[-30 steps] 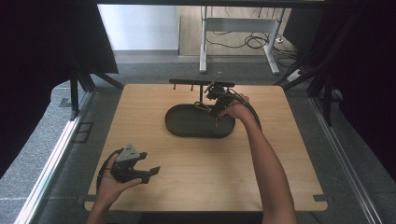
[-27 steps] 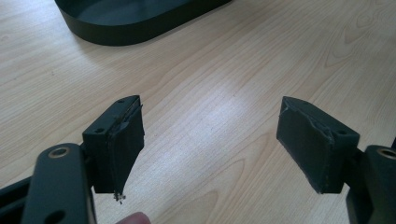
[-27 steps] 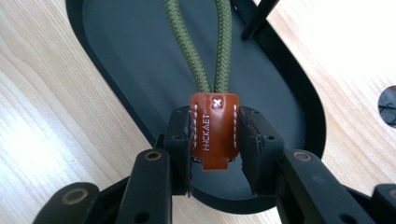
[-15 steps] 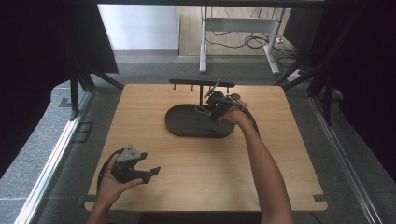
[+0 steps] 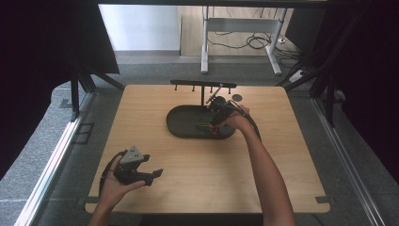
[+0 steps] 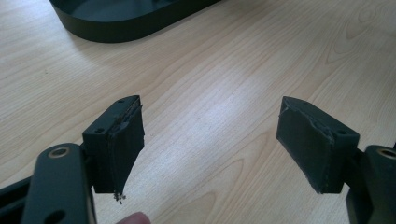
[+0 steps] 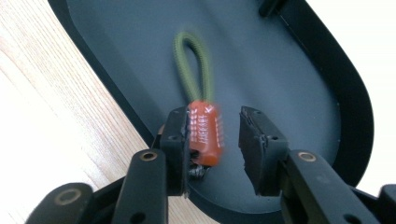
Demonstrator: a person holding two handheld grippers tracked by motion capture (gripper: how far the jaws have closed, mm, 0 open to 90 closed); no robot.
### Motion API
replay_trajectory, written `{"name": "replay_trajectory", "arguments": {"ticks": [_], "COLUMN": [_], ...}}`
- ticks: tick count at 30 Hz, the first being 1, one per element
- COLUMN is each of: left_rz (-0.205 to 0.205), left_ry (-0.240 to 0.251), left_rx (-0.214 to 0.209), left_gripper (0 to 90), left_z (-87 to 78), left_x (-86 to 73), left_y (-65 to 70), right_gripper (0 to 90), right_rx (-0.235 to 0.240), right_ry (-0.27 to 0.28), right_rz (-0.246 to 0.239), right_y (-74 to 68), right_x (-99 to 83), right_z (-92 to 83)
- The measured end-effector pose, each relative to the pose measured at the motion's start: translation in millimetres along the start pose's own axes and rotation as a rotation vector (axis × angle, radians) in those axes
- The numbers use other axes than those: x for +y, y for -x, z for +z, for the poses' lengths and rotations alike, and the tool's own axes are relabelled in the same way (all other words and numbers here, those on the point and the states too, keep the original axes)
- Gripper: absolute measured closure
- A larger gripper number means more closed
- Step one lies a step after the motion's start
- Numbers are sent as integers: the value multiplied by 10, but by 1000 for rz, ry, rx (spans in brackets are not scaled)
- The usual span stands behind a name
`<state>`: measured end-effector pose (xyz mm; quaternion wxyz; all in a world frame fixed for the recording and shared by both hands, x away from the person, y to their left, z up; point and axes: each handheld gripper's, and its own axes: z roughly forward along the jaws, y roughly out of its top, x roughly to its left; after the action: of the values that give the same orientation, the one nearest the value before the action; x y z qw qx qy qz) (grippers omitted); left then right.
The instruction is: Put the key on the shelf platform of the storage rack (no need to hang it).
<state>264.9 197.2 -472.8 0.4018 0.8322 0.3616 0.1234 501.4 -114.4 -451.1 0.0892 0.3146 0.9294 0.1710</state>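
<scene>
An orange ribbed tag (image 7: 205,133) with an olive-green cord loop (image 7: 191,65) sits between the jaws of my right gripper (image 7: 215,135), low over the dark oval tray (image 7: 289,84). It lies against the left pad, with a gap to the right pad. The jaws have just been opening, and the tag looks blurred. From above, the right gripper (image 5: 217,117) points down into the tray (image 5: 181,127), near its right end. My left gripper (image 5: 153,175) rests in a hand at the table's front left. Its jaws (image 6: 210,149) stand wide open over bare wood.
A thin black rack with pegs (image 5: 203,84) stands just behind the tray, and a small dark disc (image 5: 237,97) lies to its right. The tray's rim (image 6: 116,23) shows at the top of the left gripper view. Light wood surrounds the tray.
My right gripper has come down from near the rack into the tray. The left hand and its gripper have stayed put.
</scene>
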Motion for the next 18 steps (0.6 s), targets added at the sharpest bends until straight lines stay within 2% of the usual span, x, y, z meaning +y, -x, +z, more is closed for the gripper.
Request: {"name": "replay_trajectory", "arguments": {"ticks": [9, 11, 18], "left_rz": [-2, 1, 1], "left_ry": [3, 3, 2], "left_rx": [0, 0, 1], "left_gripper": [235, 235, 235], "left_z": [4, 5, 8], "left_x": [2, 4, 5], "left_y": [6, 9, 10], "right_gripper": [507, 481, 442], "right_rx": [-11, -14, 0], "right_ry": [10, 28, 78], "right_rz": [-7, 14, 14], "right_y": [-27, -46, -102], "right_x": [-35, -46, -105], "right_z": [-44, -89, -215]}}
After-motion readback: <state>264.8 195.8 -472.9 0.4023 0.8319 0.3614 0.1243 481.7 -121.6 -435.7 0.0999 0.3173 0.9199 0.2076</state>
